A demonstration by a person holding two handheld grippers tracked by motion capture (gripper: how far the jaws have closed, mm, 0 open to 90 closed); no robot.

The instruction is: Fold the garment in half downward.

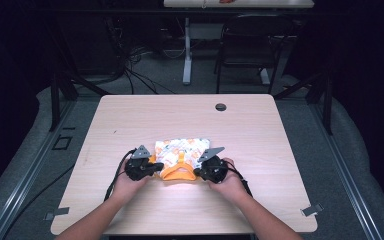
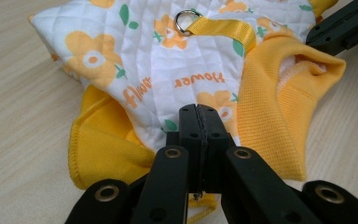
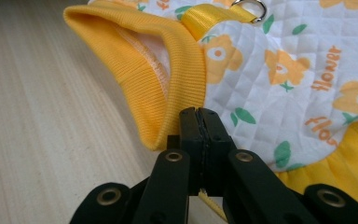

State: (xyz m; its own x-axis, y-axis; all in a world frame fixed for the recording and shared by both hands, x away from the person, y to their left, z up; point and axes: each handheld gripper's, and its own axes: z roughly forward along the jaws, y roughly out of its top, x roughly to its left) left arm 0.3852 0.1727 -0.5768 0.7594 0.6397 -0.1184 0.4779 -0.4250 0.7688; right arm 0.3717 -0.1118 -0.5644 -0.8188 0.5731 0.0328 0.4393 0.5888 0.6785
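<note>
On the bench (image 1: 130,112), near its front edge, I see the vest (image 1: 182,150), white quilted cloth with orange flowers and yellow trim. My left tongs (image 1: 156,167) are clamped on its yellow hem at one side. My right tongs (image 1: 197,172) are clamped on the hem opposite, beside the ribbed collar (image 3: 168,70).

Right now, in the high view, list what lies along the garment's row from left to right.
Left hand-held gripper → flower-print quilted pet vest with orange trim → right hand-held gripper, all on the wooden table.
</note>
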